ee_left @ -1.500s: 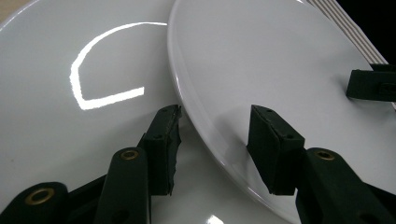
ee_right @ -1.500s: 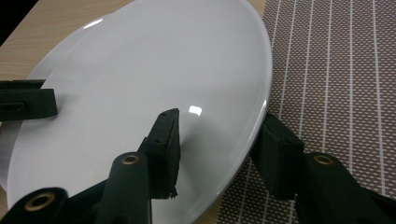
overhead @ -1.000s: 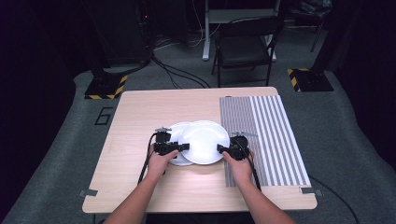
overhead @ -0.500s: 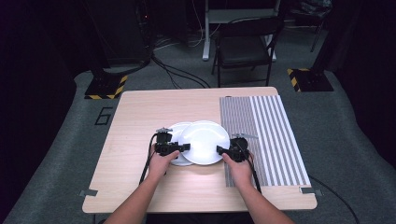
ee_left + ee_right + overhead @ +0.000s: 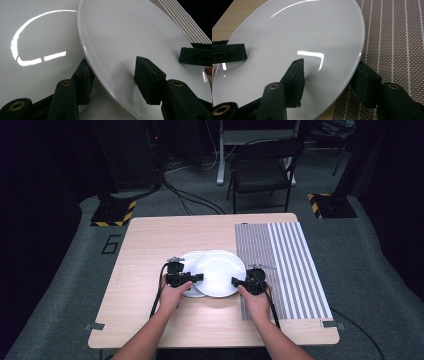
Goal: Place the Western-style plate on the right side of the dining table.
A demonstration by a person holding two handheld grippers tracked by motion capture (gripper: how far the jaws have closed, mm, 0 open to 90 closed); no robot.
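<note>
Two white plates lie mid-table. The upper plate (image 5: 217,270) overlaps the lower plate (image 5: 186,259) and reaches onto the striped mat (image 5: 285,265). My left gripper (image 5: 200,277) is at the upper plate's left rim and my right gripper (image 5: 235,281) at its right rim. In the left gripper view the left gripper (image 5: 113,80) is open and straddles the rim of the upper plate (image 5: 130,32), one pad over it and one under, with the lower plate (image 5: 37,37) behind. In the right gripper view the right gripper (image 5: 329,80) is also open, straddling the rim of the plate (image 5: 299,32).
The wooden table (image 5: 165,235) has bare room at the back and left. The striped mat (image 5: 397,37) covers its right part. A black chair (image 5: 262,170) and cables stand on the floor beyond the far edge.
The right gripper has slid a little leftward onto the plate's rim. The left gripper has edged slightly right. The plates have not visibly moved.
</note>
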